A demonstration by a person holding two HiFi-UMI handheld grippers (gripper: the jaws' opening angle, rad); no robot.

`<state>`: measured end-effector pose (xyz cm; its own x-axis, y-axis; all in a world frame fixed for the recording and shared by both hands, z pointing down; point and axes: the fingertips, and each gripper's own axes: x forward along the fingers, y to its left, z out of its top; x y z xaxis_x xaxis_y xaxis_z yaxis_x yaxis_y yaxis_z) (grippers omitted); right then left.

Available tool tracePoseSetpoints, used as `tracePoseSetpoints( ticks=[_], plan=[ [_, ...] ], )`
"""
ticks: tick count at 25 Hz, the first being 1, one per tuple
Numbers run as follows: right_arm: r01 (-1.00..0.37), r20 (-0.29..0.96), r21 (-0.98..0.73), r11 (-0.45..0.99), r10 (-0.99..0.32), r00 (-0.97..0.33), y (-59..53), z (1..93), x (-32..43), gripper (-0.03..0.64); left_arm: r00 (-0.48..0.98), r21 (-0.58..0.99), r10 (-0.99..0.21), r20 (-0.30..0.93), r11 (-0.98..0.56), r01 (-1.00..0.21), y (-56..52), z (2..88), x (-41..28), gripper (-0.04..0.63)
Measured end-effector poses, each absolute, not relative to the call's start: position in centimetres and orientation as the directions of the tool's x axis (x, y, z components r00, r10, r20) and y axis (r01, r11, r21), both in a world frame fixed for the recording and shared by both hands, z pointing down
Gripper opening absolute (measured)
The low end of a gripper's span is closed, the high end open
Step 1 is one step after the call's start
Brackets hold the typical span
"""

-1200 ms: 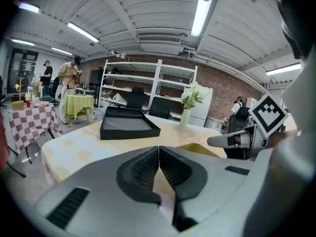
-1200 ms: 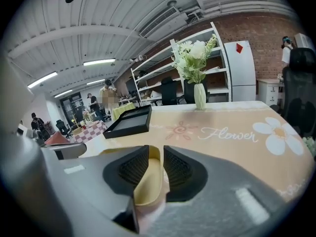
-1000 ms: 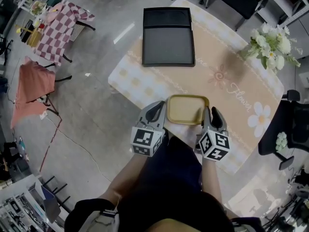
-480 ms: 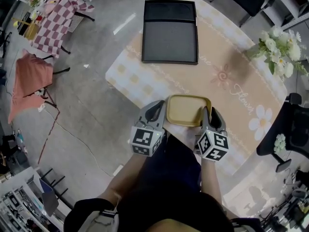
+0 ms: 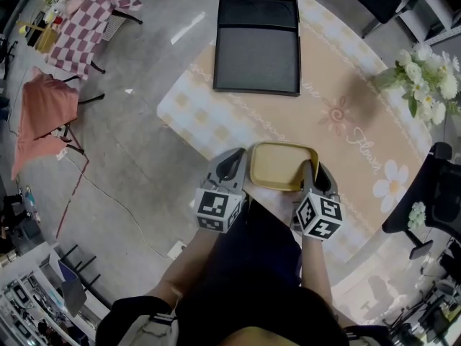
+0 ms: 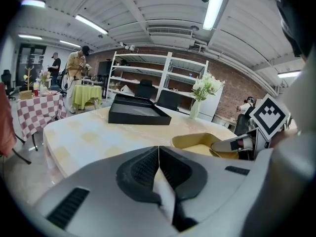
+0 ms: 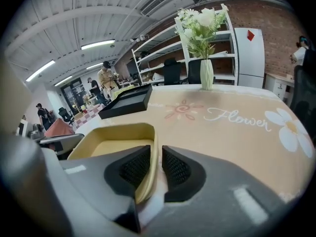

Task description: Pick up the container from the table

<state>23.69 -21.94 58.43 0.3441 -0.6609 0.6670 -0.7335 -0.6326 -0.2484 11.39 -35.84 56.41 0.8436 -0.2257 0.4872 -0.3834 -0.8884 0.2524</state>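
Container (image 5: 279,166) parked right at the near edge of the table (image 5: 346,92), loads of bare cloth beyond it up to the black tray (image 5: 258,45) at the far edge. Right gripper (image 5: 312,170), jaws closing over its right wall, pads not quite pinching. Left gripper (image 5: 234,164) clamped together on nothing, just beside the left rim.

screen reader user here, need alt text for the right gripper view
The right hand-held gripper is closing its jaws over the wall of a yellow container on a table. Beyond stand a black tray and a vase of white flowers.
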Motion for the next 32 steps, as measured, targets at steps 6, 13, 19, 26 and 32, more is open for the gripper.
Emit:
tracePoseSetpoints(
  ticks=[6,13,19,26,32],
  plan=[
    [-0.738,0.683,-0.225,-0.636,-0.643,0.346,-21.8,58.7,23.8,0.028,0.842,0.254,-0.228,0.489,-0.886,-0.387,-35.8,56.5,11.4,0.012],
    [-0.736,0.678,-0.236,-0.634,-0.650,0.343,-22.0,58.5,23.8,0.015,0.844,0.248,-0.231,0.485,-0.889,-0.385,-35.8,56.1,11.4,0.012],
    [-0.735,0.670,-0.233,-0.637,-0.653,0.354,-21.8,58.1,23.9,0.015,0.846,0.239,-0.238,0.477,-0.891,-0.385,-35.7,55.6,11.1,0.012],
    [-0.736,0.654,-0.224,-0.639,-0.659,0.373,-21.4,57.5,23.9,0.009,0.859,0.228,-0.233,0.457,-0.902,-0.366,-35.1,54.7,11.4,0.012],
    [-0.740,0.640,-0.185,-0.647,-0.651,0.409,-20.7,56.5,24.5,0.008,0.877,0.220,-0.222,0.427,-0.915,-0.339,-34.3,53.6,12.0,0.012]
  ],
)
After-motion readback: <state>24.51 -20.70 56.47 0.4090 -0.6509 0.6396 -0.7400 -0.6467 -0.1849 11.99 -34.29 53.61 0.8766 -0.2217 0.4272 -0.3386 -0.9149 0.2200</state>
